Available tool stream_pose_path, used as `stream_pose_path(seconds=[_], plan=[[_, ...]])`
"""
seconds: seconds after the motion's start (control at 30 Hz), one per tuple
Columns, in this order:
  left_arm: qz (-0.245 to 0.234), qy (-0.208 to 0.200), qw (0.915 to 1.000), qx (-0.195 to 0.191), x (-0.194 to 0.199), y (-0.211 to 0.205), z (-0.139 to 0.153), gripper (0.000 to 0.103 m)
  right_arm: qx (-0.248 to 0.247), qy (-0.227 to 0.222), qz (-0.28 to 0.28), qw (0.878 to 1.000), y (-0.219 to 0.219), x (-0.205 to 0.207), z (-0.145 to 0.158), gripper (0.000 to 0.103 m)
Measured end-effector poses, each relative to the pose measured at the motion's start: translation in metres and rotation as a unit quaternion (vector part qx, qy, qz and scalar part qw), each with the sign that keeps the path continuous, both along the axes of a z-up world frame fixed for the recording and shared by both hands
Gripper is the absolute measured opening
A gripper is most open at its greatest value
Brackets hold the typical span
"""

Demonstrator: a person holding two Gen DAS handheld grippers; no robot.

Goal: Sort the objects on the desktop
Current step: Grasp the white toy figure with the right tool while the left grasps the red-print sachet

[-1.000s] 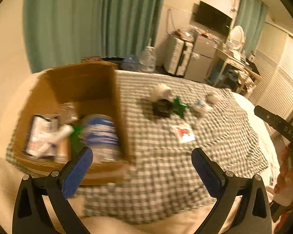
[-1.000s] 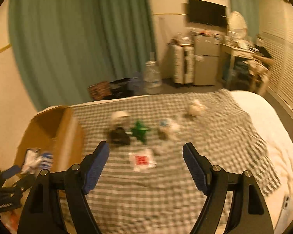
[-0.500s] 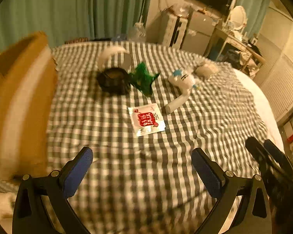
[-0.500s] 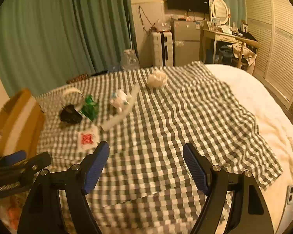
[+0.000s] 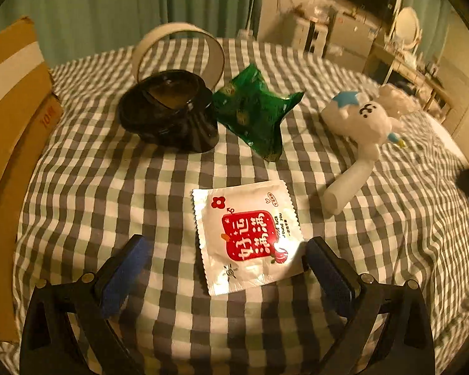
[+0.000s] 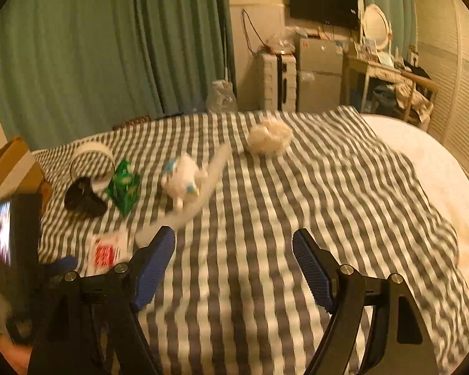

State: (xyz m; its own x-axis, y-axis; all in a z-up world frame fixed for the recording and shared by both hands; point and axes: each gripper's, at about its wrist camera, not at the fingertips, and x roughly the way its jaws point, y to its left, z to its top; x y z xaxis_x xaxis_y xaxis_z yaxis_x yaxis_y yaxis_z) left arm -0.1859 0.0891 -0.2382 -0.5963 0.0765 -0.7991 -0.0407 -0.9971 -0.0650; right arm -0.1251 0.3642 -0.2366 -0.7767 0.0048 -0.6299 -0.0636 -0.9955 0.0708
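My left gripper (image 5: 226, 264) is open, low over the checked cloth (image 5: 109, 187), its jaws on either side of the near end of a white sachet with a red label (image 5: 248, 234). Beyond it stand a black cup (image 5: 172, 115), a white tape ring (image 5: 178, 47), a green wrapper (image 5: 256, 112) and a white toy on a handle (image 5: 356, 131). My right gripper (image 6: 234, 256) is open and empty above the cloth (image 6: 297, 218). In the right wrist view I see the sachet (image 6: 106, 250), cup (image 6: 83, 200), wrapper (image 6: 123, 184), toy (image 6: 184, 181) and a crumpled white wad (image 6: 269, 139).
A cardboard box (image 5: 9, 125) stands at the left edge of the cloth. The left gripper body (image 6: 18, 250) fills the lower left of the right wrist view. White bedding (image 6: 437, 172) lies to the right. Curtains, a fridge and a desk are behind.
My left gripper has swung away from the box, moved forward and dropped to the sachet. My right gripper has turned right and come lower over the cloth.
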Motion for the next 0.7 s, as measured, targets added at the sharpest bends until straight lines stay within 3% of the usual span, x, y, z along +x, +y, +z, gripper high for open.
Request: stream_pose_path(seconds=[0.1, 0.17, 0.2, 0.23, 0.5, 0.53, 0.57, 0.6, 0.7], plan=[[0.012, 0.010, 0.9998, -0.009, 0.005, 0.000, 0.000, 0.090, -0.014, 0.025, 0.015, 0.999, -0.005, -0.017, 0.005, 0.078], [0.017, 0.020, 0.9996, -0.003, 0.005, -0.001, 0.003, 0.073, -0.027, 0.037, 0.027, 0.999, -0.010, -0.030, 0.006, 0.081], [0.021, 0.029, 0.9994, 0.001, 0.006, -0.003, 0.005, 0.055, -0.027, 0.039, 0.034, 0.998, -0.014, -0.037, 0.005, 0.081], [0.021, 0.031, 0.9993, 0.005, 0.004, -0.004, 0.005, 0.050, -0.022, 0.036, 0.040, 0.998, -0.019, -0.047, 0.003, 0.081], [0.017, 0.040, 0.9986, 0.028, -0.012, -0.020, 0.006, 0.033, 0.005, -0.002, 0.049, 0.999, -0.042, -0.104, -0.030, 0.081], [0.016, 0.042, 0.9985, 0.031, -0.013, -0.020, 0.006, 0.030, 0.001, -0.008, 0.054, 0.999, -0.044, -0.107, -0.036, 0.078], [0.015, 0.042, 0.9984, 0.034, -0.015, -0.022, 0.007, 0.028, 0.000, -0.012, 0.057, 0.998, -0.045, -0.108, -0.039, 0.060], [0.016, 0.045, 0.9982, 0.038, -0.015, -0.023, 0.007, 0.013, -0.003, -0.020, 0.066, 0.998, -0.047, -0.109, -0.042, 0.054], [0.014, 0.044, 0.9979, 0.045, -0.016, -0.025, 0.009, 0.011, 0.018, -0.017, 0.073, 0.997, -0.054, -0.103, -0.040, 0.052]])
